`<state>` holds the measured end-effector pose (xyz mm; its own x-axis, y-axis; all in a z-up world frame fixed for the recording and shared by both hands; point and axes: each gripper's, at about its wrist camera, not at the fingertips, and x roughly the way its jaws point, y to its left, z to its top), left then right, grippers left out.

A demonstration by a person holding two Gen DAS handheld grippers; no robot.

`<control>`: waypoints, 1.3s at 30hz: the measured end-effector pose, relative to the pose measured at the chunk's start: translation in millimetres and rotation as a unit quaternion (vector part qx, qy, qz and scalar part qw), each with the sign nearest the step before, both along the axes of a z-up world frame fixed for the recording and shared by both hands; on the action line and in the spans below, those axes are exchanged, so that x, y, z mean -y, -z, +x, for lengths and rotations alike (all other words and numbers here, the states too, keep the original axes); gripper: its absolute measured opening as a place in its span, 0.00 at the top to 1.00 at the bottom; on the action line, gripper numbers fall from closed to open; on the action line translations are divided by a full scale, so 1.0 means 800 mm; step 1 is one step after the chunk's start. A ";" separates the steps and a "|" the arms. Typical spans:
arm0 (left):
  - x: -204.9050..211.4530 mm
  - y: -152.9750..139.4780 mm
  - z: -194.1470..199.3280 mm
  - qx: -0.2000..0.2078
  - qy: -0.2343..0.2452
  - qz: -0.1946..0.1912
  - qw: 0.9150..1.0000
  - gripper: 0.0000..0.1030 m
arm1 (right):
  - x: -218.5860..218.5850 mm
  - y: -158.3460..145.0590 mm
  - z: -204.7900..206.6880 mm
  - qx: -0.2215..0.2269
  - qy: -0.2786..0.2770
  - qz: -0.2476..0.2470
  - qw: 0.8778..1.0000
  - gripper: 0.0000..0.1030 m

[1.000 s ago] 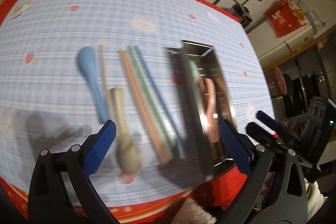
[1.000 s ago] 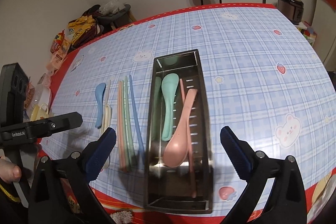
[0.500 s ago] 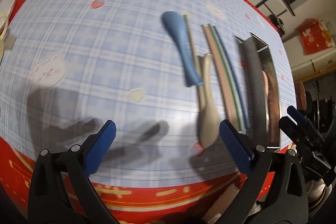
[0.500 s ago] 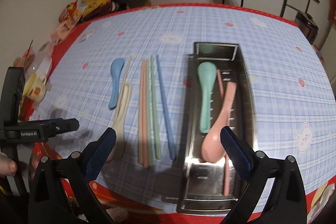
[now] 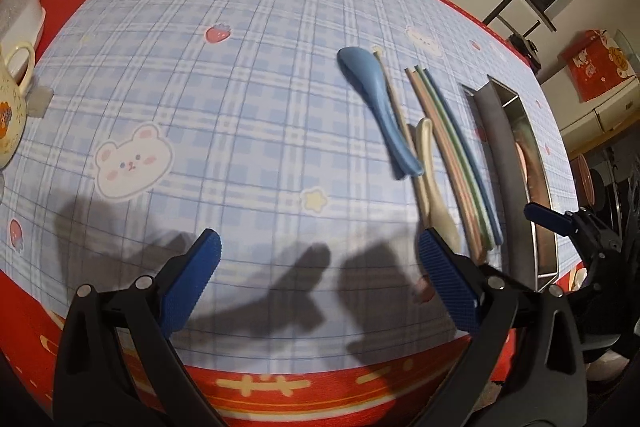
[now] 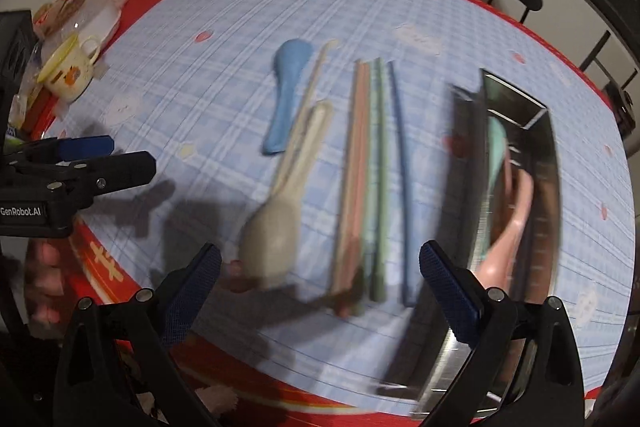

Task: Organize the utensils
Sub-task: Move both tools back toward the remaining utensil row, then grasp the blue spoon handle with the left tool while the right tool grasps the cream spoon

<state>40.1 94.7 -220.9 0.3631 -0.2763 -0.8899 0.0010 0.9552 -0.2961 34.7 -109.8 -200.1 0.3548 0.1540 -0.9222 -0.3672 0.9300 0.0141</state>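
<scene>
Both tools gape above blue spoon [image 5: 376,107], bowl pointing away.

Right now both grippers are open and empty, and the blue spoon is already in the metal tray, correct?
Not quite. The blue spoon lies on the tablecloth, left of the chopsticks, outside the metal tray; the right wrist view shows it. Both grippers, left and right, are open and empty.

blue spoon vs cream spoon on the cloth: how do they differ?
Colour: the blue spoon is light blue, the cream spoon off-white. Pose: the blue spoon's bowl points to the far side of the table, the cream spoon's bowl to the near edge. Place: the blue spoon lies farther away, the cream spoon nearer the right gripper. Both lie loose on the tablecloth, outside the metal tray.
</scene>
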 end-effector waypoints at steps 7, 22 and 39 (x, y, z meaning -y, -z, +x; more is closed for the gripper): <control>-0.019 0.011 0.002 -0.015 0.002 -0.010 1.000 0.06 | -0.021 0.013 -0.005 -0.016 0.003 0.007 1.000 0.14; -0.026 0.013 0.005 -0.014 0.049 0.003 0.999 0.06 | -0.053 0.026 -0.004 -0.010 0.024 -0.042 0.999 0.54; -0.031 0.017 0.011 -0.018 0.060 -0.011 0.998 0.06 | -0.052 0.034 0.000 -0.007 0.067 -0.079 0.995 0.70</control>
